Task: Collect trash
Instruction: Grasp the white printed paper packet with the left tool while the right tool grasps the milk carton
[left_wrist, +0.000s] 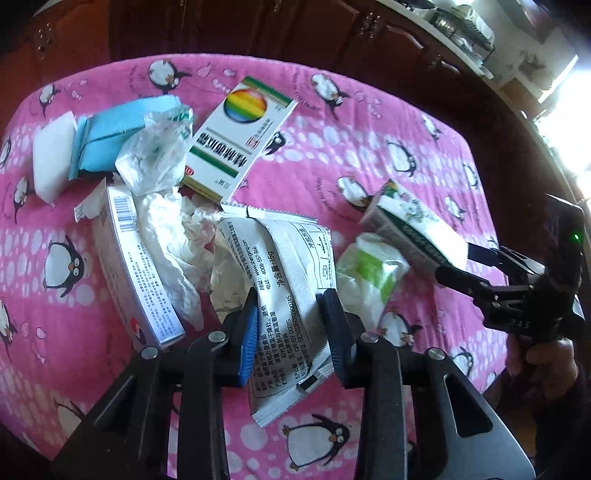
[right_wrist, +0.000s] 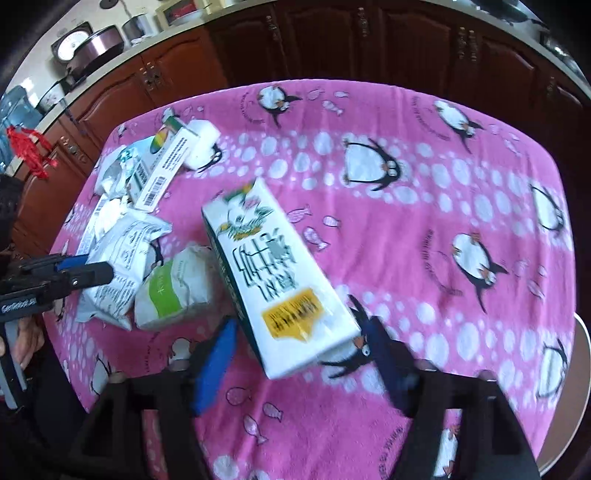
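A: The left gripper jaws are set either side of a printed sachet; the pads look pressed to it, so it is judged to be held. The right gripper jaws are spread wide, with a white carton between them, and a gap is seen on each side in the right wrist view.

B: Is the carton held at all?

A: From the right wrist view it is not. In the left wrist view the same carton is seen at the gripper tips, tilted, its far end raised off the pink cloth. Whether it is touched cannot be told.

B: Where is the rest of the trash?

A: It is piled at the left of the table: a rainbow box, a blue-striped box, crumpled tissue, a clear wrapper, a blue pack. A green-banded pack is lying between sachet and carton.

B: What could go wrong?

A: The carton could be knocked onto the green pack if the jaws are closed off-centre. The sachet is thin and limp; it could be slipped from the pads, or the tissue beside it could be dragged along.
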